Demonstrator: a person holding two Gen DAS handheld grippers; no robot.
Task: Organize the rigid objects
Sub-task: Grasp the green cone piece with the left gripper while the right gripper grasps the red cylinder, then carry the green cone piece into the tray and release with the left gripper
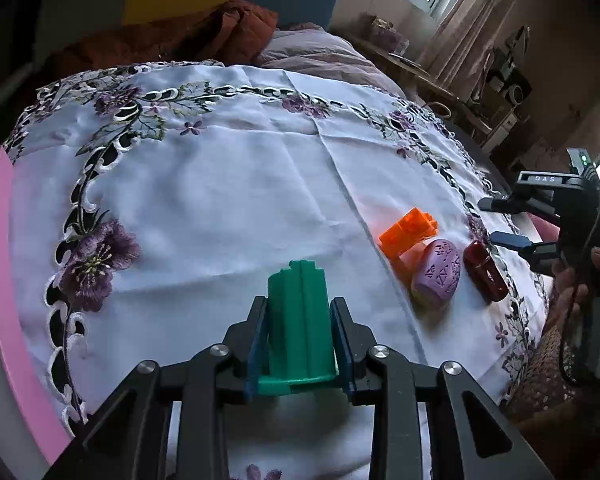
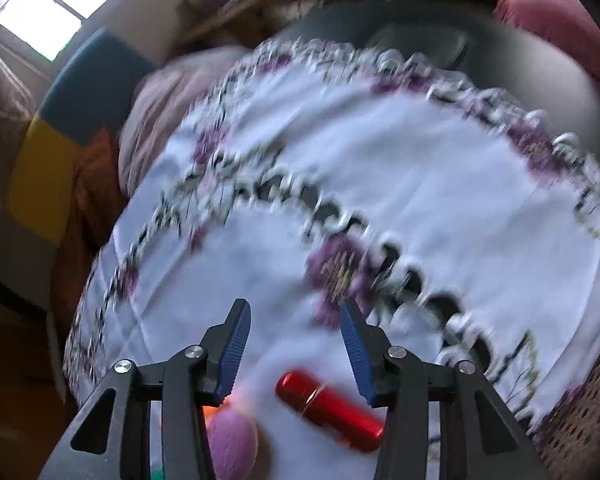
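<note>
A green ribbed piece (image 1: pixel 298 320) stands between the blue pads of my left gripper (image 1: pixel 299 304), which is shut on it above the white embroidered cloth (image 1: pixel 220 208). To its right lie an orange block (image 1: pixel 408 232), a purple patterned oval (image 1: pixel 438 272) and a dark red capsule (image 1: pixel 485 276), close together in a row. My right gripper (image 1: pixel 500 222) hovers at the cloth's right edge, just beyond the capsule. In the blurred right wrist view that gripper (image 2: pixel 294 306) is open, with the red capsule (image 2: pixel 328 410) lying on the cloth low between its fingers, untouched, and the purple oval (image 2: pixel 234 448) beside it.
A pink table rim (image 1: pixel 4 280) shows at the left edge. Beyond the table lie a mauve blanket (image 1: pixel 320 52) and rust-coloured fabric (image 1: pixel 204 36). A person's hand (image 1: pixel 580 276) holds the right gripper. A patterned seat (image 1: pixel 548 376) sits past the right edge.
</note>
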